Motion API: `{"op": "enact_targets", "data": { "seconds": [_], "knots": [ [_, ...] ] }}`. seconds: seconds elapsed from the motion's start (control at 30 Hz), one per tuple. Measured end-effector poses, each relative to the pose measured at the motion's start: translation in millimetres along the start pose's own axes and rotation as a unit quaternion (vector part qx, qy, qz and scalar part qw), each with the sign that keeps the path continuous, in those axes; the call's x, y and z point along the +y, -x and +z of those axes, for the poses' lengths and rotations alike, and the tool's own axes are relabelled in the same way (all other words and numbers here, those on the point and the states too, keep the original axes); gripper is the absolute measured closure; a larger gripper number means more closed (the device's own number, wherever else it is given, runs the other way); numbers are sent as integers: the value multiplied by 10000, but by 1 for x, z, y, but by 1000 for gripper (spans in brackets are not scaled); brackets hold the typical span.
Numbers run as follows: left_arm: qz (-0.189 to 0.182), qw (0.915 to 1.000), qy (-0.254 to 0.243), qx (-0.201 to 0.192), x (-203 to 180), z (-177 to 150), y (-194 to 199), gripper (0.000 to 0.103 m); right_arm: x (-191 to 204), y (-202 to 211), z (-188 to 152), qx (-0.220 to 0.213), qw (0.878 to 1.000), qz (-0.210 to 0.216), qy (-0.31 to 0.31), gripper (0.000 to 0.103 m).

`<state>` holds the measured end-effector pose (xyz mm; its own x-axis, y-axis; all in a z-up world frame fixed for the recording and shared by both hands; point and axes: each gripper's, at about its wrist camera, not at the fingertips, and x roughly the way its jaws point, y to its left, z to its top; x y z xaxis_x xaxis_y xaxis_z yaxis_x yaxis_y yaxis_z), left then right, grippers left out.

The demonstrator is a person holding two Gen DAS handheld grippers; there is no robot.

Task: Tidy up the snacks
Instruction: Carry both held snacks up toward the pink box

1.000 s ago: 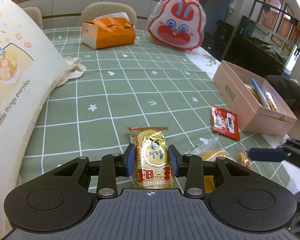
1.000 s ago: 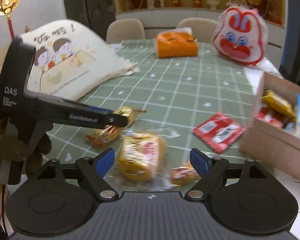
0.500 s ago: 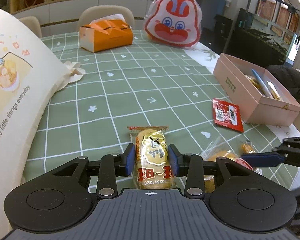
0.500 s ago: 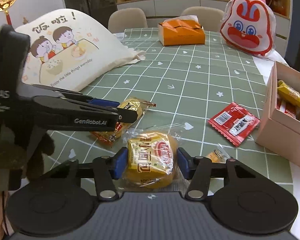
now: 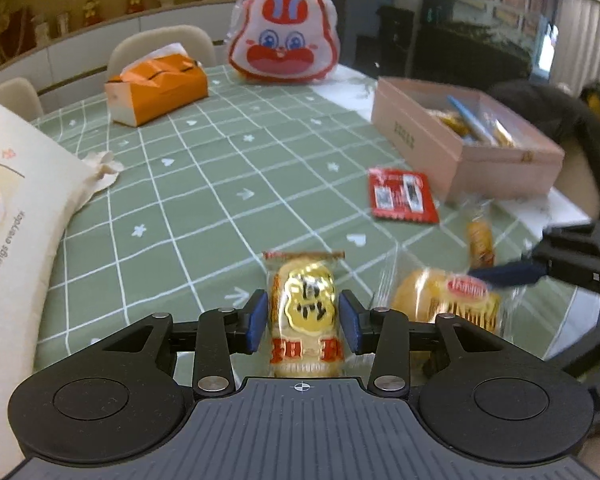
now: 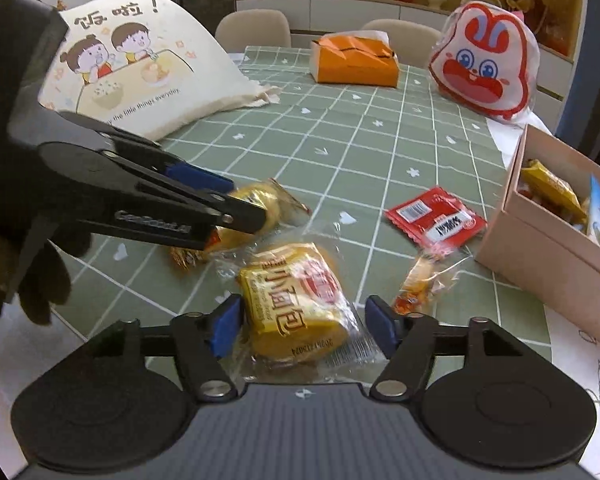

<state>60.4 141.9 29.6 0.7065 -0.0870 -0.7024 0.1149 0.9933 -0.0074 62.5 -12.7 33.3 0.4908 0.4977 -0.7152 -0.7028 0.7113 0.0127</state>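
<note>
The left gripper has been easing its fingers apart around the gold rice-cracker packet, pads just beside its sides; the right gripper has also been widening, fingers released around the yellow bread packet lying on the desk; both packets crowd together near the desk's near edge; a small orange snack and red sachet lie between them and the pink box, already holding snacks; open green cloth stretches ahead to the tissue box, rabbit bag and cream cartoon-printed cloth bag.
</note>
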Motion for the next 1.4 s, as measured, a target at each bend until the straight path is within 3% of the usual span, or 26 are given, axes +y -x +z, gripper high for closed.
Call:
{"op": "enact_targets", "data": {
  "seconds": [0.17, 0.4, 0.47, 0.5, 0.53, 0.63, 0.77, 0.9, 1.0, 1.1, 1.2, 1.27, 1.33, 1.4],
  "knots": [
    [52, 9991, -377, 169, -9, -7, -2, 58, 1, -4, -3, 33, 10000, -34, 72, 27],
    [-185, 9998, -52, 106, 6, -6, -7, 59, 3, -3, 1, -325, 9993, -105, 183, 26],
    [-263, 9995, 181, 33, 11, -6, -7, 61, 1, -3, 2, -375, 9993, 14, 50, 35],
    [-241, 9992, 310, -1, 13, -7, -6, 62, 1, -4, 3, -317, 9994, 106, 20, 47],
    [-182, 9991, 394, -32, 12, -8, -4, 62, 1, -3, 2, -235, 9996, 158, 14, 48],
    [-198, 9986, 476, -70, 3, -16, 6, 62, -5, 18, -7, -258, 9994, 232, 44, 50],
    [-715, 9954, 626, -92, -18, -26, 21, 63, -35, 65, -31, -459, 9988, 74, -166, 50],
    [-954, 9950, 289, -27, -57, -26, 31, 63, -64, 106, -58, -526, 9974, -214, -438, 50],
    [-1234, 9923, 87, -15, -87, -18, 42, 63, -84, 130, -72, -585, 9957, -369, -624, 58],
    [-1524, 9877, 2, -347, -105, 8, 63, 63, -102, 157, -72, -780, 9931, -379, -787, 65],
    [-1305, 9872, -158, -901, -116, 38, 79, 63, -124, 189, -56, -1250, 9873, -346, -916, 66],
    [-1192, 9880, 12, -986, -114, 48, 74, 63, -134, 199, -48, -1398, 9851, -355, -938, 57],
    [-1231, 9891, 180, -788, -112, 46, 62, 63, -140, 198, -50, -1313, 9858, -255, -1015, 20],
    [-1251, 9909, 248, -439, -112, 36, 44, 63, -140, 186, -63, -1119, 9881, 8, -1051, 17]
  ]
}}
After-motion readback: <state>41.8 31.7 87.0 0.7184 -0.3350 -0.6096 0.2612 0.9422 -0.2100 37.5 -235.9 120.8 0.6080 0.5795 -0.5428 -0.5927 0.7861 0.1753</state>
